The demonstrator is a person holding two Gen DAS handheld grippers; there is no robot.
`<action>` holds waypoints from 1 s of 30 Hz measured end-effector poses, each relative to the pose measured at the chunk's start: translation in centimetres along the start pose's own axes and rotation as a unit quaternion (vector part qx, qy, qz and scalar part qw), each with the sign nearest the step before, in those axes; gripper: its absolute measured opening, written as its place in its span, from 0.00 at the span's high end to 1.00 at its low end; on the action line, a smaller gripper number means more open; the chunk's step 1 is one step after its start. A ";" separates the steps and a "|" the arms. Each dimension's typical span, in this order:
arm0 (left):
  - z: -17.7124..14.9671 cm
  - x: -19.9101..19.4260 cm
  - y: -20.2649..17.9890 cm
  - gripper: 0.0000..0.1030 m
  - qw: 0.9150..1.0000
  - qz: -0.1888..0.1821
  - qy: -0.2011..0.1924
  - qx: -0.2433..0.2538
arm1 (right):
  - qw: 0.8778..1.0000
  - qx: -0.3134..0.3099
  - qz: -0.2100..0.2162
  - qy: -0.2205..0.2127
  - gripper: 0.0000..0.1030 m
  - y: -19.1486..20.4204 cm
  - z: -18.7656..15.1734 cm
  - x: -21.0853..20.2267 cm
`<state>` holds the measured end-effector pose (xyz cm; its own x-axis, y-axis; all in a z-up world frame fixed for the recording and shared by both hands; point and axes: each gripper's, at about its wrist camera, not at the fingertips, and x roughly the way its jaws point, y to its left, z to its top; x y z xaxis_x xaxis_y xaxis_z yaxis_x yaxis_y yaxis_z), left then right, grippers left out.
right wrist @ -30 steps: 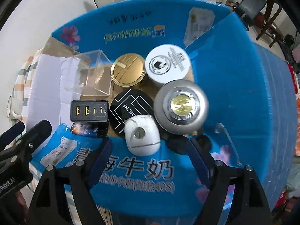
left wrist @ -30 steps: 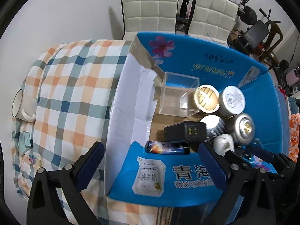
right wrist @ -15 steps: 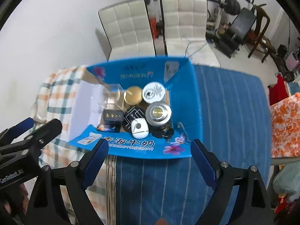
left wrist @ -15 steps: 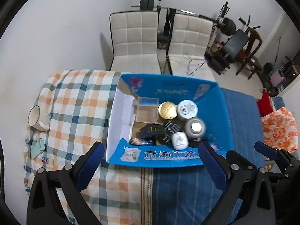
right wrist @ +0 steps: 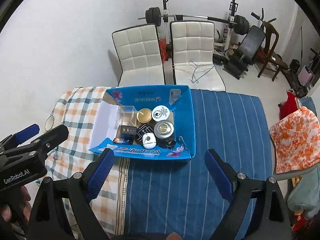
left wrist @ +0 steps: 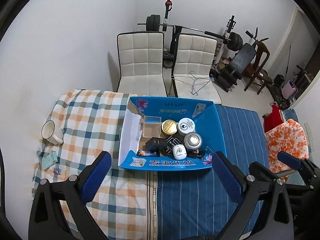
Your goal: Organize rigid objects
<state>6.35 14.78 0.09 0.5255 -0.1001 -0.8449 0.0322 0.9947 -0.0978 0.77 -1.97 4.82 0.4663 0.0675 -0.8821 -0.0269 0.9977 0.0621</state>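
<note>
A blue cardboard box [left wrist: 208, 124] is sitting on the bed, holding a clear plastic case [left wrist: 151, 127], gold tin [left wrist: 169, 126], white jar [left wrist: 186, 125], silver tin [left wrist: 193, 140], black charger [left wrist: 156, 143] and white mouse [left wrist: 179, 152]. Left gripper [left wrist: 162, 172] and right gripper [right wrist: 160, 167] are hovering above the near edge, both spread wide and carrying nothing.

Glossy cardboard box [left wrist: 208, 124] (matt cloth cover [left wrist: 200, 192]), metal tin [left wrist: 193, 140].

A home room; a barbell rack [left wrist: 168, 25], two white chairs [left wrist: 141, 60] and bedding-covered table [left wrist: 200, 190].
</note>
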 end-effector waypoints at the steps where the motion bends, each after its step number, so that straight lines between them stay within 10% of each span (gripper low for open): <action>1: -0.2 -0.3 -0.1 0.00 1.000 0.000 0.000 0.001 | 1.000 -0.002 -0.002 -0.002 0.09 0.1 -0.1 -0.4; 30: -2.1 -1.7 0.4 0.00 1.000 0.012 0.006 -0.003 | 0.998 -0.006 -0.055 -0.024 0.05 -0.9 -1.2 -3.5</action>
<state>3.65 15.29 0.37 0.5158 -0.0770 -0.8532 0.0143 0.9966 -0.0813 -1.90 -3.10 7.32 0.5095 -0.0418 -0.8595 0.0161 0.9991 -0.0390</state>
